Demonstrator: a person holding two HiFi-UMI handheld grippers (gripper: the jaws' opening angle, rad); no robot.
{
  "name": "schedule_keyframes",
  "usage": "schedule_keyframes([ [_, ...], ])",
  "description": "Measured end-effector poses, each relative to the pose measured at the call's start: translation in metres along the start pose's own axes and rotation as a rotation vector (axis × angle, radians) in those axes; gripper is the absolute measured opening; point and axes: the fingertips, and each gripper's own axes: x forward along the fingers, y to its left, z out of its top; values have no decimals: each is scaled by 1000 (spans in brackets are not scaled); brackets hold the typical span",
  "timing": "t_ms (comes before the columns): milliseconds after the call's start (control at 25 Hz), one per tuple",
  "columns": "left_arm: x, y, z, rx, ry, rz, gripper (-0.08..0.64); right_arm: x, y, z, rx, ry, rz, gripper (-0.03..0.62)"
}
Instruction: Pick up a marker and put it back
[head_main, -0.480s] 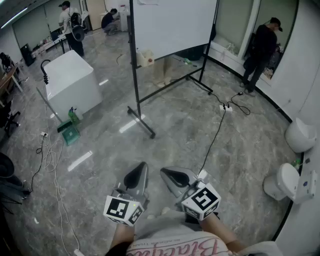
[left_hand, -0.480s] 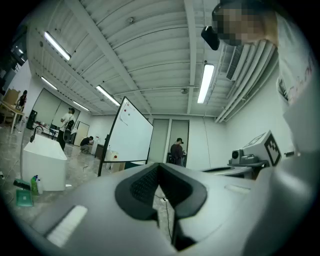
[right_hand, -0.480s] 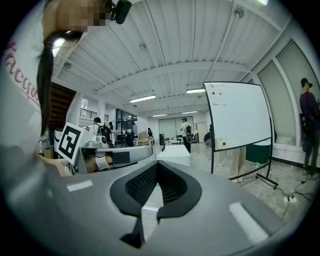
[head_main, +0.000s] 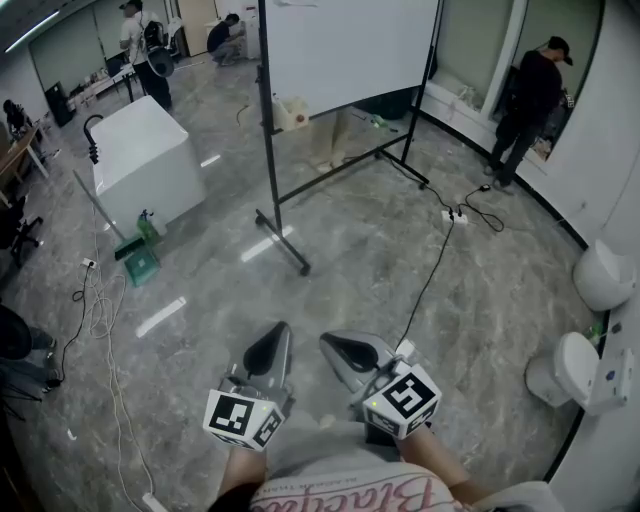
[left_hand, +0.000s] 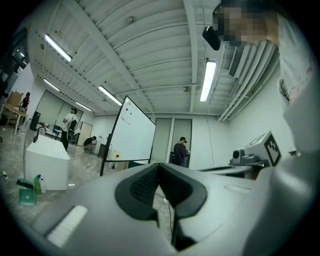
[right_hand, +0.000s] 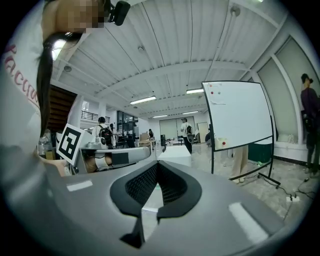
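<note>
The person is standing on a grey stone-patterned floor (head_main: 350, 250) and is holding the two grippers low in front of the body, side by side and close to each other, both pointing roughly level into the room. The left gripper (head_main: 281, 331) is showing its jaws together: in the left gripper view the dark pads are meeting at the tips and nothing is lying between them. The right gripper (head_main: 326, 343) is showing the same, with its jaws fully closed on nothing, only bare floor appearing behind the pads.

Well ahead of both grippers a whiteboard (head_main: 345, 45) is standing on a black frame with long feet. The marker I cannot make out in any view (it is too small to tell at this distance); only small red dots (right_hand: 223, 143) are showing on the board in the right gripper view. A white jug (head_main: 290, 115) is sitting on the floor at the foot of the board.

To the left of the board a white box (head_main: 145, 160) is standing, and near it a green spray bottle (head_main: 148, 228). A black cable (head_main: 430, 270) is running across the floor from a power strip (head_main: 453, 215) toward the grippers. A person in black (head_main: 530, 100) is standing at the far right, and a person with a backpack (head_main: 140, 45) is walking at the far left. Two white rounded fixtures (head_main: 565, 365) are standing along the right wall.
</note>
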Motion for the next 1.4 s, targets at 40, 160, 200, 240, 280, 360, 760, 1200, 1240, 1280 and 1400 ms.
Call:
schedule_keyframes([
  [40, 1, 1, -1, -3, 1, 2, 0, 0, -2, -1, 0, 3, -1, 0],
  [160, 5, 2, -4, -15, 6, 5, 0, 1, -9, -4, 9, 14, -7, 0],
  [200, 8, 3, -4, -17, 8, 5, 0, 2, -11, -4, 13, 16, -8, 0],
  [240, 10, 5, -5, -19, 9, 6, 0, 4, -13, -4, 15, 16, -6, 0],
  [280, 14, 8, -6, -22, 8, 6, 0, 6, -15, -4, 15, 12, 0, 0],
  [360, 22, 14, -7, -32, 9, 6, 0, 12, -20, -2, 13, -7, 14, 2],
  [760, 102, 81, -5, -66, 0, -33, 0, 82, -87, 6, -9, 16, -23, 2],
  [1200, 203, 184, 35, -17, -26, -110, 0, 208, -164, 52, -39, -32, -50, 2],
  [1240, 210, 191, 36, -17, -23, -113, 0, 215, -169, 53, -38, -28, -56, 2],
  [1280, 216, 196, 36, -21, -19, -117, 0, 222, -174, 53, -35, -21, -65, 2],
  [1400, 230, 206, 29, -43, 2, -139, 0, 236, -187, 47, -8, 6, -86, 2],
])
